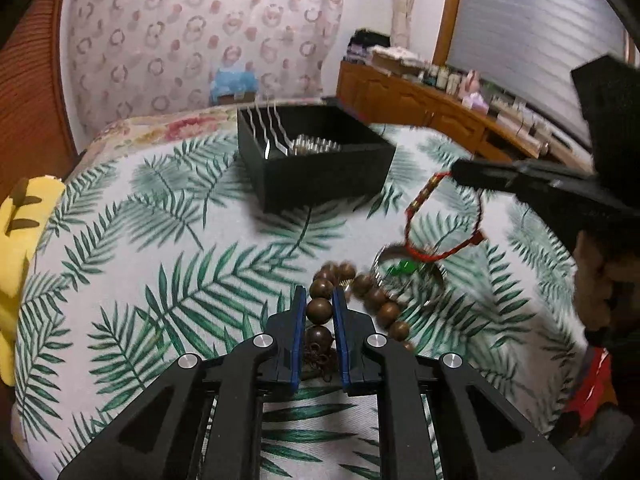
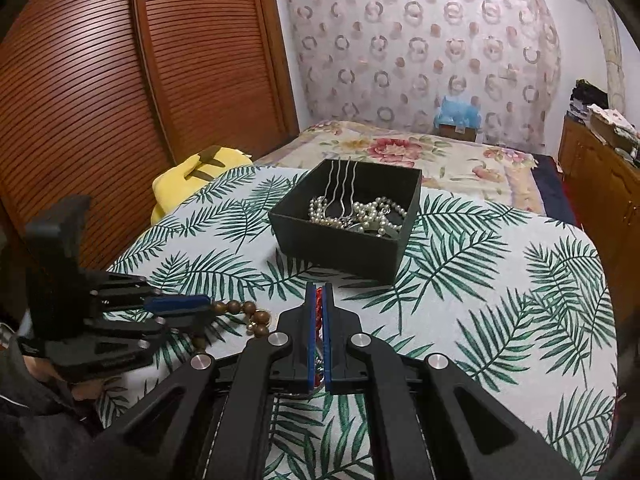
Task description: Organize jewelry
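A bracelet of brown wooden beads [image 1: 319, 310] lies on the leaf-print cloth [image 1: 180, 272]. My left gripper [image 1: 319, 294] is shut on one of its beads, blue pads against both sides. In the right wrist view the left gripper [image 2: 208, 305] reaches in from the left to the wooden beads [image 2: 256, 316]. My right gripper [image 2: 319, 286] is shut on a red cord bracelet [image 2: 319, 300]. In the left wrist view the right gripper [image 1: 456, 171] holds that red bracelet [image 1: 416, 204] hanging above a silver bangle with green beads [image 1: 400, 268].
A black open box [image 2: 340, 252] stands farther back on the cloth, holding pearl strands [image 2: 360, 212] and wavy silver hair pins [image 2: 340, 184]. A yellow plush [image 2: 192, 176] lies at the left edge. A floral bed, a louvred wardrobe and a wooden sideboard surround the surface.
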A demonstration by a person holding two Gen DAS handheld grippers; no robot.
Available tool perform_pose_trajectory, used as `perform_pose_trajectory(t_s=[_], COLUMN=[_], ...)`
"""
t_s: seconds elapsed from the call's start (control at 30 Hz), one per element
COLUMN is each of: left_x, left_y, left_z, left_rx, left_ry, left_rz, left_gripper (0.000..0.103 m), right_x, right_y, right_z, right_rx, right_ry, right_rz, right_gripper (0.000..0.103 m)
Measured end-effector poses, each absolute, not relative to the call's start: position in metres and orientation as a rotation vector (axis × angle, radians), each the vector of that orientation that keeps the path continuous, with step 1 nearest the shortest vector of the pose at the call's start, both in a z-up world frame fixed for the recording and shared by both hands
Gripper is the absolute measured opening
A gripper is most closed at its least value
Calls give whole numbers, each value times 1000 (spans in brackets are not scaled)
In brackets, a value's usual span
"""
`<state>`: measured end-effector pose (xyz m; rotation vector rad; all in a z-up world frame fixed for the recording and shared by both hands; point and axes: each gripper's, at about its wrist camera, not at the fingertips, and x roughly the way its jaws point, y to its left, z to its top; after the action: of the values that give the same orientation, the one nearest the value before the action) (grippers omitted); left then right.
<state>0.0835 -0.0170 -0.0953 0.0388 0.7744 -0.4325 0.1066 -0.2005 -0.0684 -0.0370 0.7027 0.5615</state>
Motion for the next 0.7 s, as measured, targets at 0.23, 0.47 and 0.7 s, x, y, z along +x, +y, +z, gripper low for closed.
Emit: perform_pose_trajectory(t_s=[0.23, 0.47, 0.7], left_x=[81, 97, 118], left_y=[-20, -24, -22], left_z=[-66, -37, -15], left_rx=[39, 54, 54], left_ry=[702, 637, 599], left_rz=[-450, -449, -442], left_gripper=[12, 12, 12], right_x=[112, 128, 146], right_y=[-199, -196, -195], right_z=[-50, -28, -19], right_rx=[-59, -97, -95], right_ry=[651, 591, 559], right_rz=[565, 557, 552], right_gripper=[3, 3, 3])
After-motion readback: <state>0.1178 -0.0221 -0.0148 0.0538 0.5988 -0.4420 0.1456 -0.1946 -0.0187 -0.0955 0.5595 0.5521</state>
